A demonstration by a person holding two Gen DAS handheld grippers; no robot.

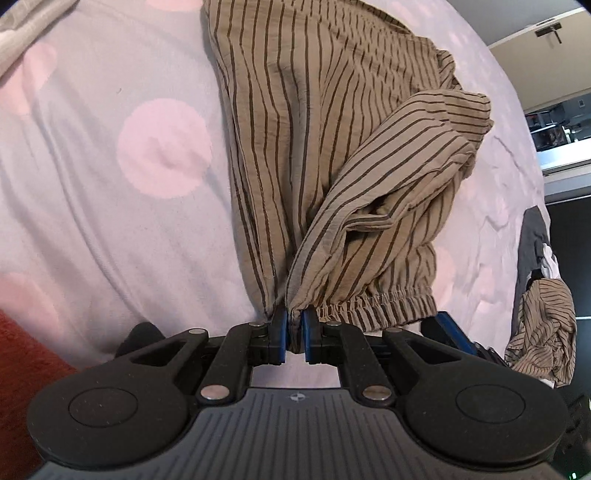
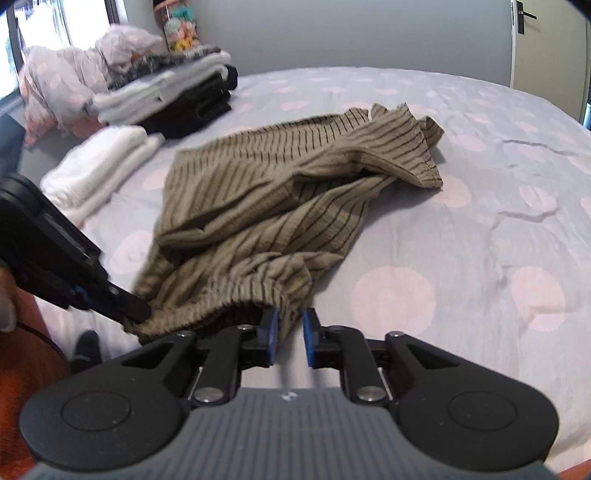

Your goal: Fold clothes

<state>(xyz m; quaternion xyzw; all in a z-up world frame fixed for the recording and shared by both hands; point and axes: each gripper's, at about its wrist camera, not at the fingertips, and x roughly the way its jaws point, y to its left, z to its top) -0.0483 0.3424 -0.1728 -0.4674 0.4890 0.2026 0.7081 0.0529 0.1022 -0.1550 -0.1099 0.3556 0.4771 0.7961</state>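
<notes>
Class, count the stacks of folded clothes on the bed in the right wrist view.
2: a white stack nearest the camera at left, and a white-and-black stack behind it. Others may lie out of frame.

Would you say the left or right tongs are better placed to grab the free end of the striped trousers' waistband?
Right tongs: they sit at the waistband's free end, while the left tongs already pinch the other.

Polka-dot bedspread, grey wall, bright window.
</notes>
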